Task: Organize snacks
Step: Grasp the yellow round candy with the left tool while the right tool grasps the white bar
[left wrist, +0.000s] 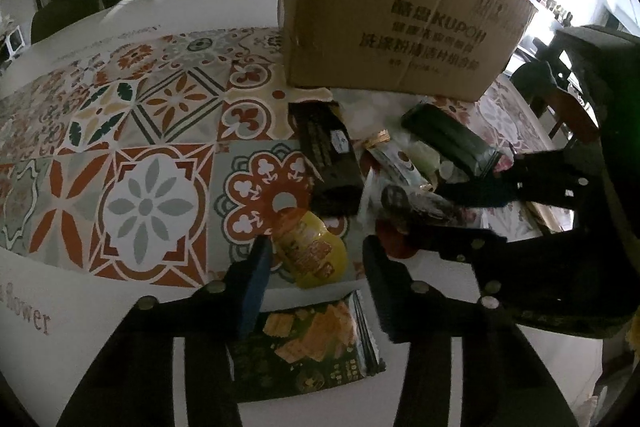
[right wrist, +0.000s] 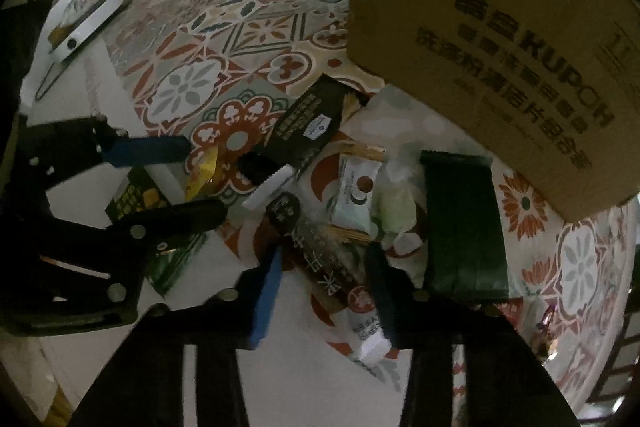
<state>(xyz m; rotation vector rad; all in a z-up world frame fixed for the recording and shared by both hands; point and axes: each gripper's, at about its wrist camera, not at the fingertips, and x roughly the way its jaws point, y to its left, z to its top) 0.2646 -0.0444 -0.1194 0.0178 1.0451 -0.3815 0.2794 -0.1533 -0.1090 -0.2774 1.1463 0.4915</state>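
Two tongs were lowered over the snacks strewn on the counter (left wrist: pixel 132 7) before the cardboard box (left wrist: pixel 384 15), presumably for boxing: left tongs (left wrist: pixel 316 267) straddled the yellow packet (left wrist: pixel 310 251), right tongs (right wrist: pixel 324 263) the brown bar (right wrist: pixel 336 267), neither visibly clamped yet.

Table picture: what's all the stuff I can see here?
cardboard box: one, brown, far side of table
black packet: one, black, before the box
green packet: one, dark green, right of black packet
small packet: one, white-green, mid-pile
cracker packet: one, dark with orange crackers, near edge
yellow packet: one, yellow, above cracker packet
long packet: one, brown-white, near edge
tablecloth: one, flower tiles, under everything
left gripper: one, black-blue, open around yellow packet
right gripper: one, black-blue, open around long packet
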